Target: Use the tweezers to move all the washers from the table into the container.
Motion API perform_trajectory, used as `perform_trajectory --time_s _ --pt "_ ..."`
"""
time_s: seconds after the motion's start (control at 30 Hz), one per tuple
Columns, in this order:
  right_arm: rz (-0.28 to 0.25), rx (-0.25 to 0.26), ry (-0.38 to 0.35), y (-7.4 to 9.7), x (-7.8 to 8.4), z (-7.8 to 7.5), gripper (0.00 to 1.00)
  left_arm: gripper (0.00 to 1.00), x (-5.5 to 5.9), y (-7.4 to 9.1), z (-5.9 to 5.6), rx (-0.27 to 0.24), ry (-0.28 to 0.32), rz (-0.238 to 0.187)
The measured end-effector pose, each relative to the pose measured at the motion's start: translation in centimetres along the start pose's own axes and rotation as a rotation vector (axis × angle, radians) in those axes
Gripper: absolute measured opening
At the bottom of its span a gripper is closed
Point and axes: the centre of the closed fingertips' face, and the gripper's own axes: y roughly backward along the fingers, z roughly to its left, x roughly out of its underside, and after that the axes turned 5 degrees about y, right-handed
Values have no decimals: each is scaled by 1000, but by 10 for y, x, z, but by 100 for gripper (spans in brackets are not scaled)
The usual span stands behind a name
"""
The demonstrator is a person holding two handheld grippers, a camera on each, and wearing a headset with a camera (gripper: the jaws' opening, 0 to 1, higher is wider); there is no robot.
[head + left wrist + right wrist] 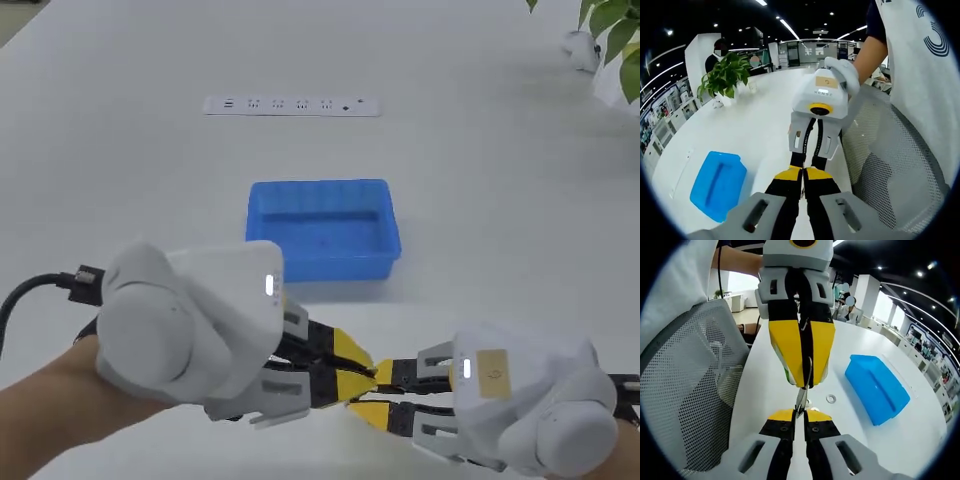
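My right gripper (795, 415) jaws pressing together on tip of tweezers (804, 390). My left gripper (802, 384) facing it tip to tip, jaws pinching same tweezers. Washer (831, 399) lying on counter (860, 442) just beside the meeting jaws. Blue container (877, 387) sitting farther out, apart from washer. Power strip (290, 105) lying beyond container.

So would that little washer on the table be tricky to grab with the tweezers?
Probably a bit fiddly. The washer lies flat on the smooth white table, so it may skid when nudged. It looks small and thin, so it is likely very light, and lying flat it should not roll. The tweezers look narrow, so it could slip out.
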Motion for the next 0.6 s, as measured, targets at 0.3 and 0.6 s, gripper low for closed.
perform_trajectory --time_s 0.3,0.6 --pt "10 4 12 -2 -1 0 9 6 2 5 2 -3 7 -8" --pt "-40 -1 -17 -5 -13 -5 16 6 3 5 1 13 15 -10"
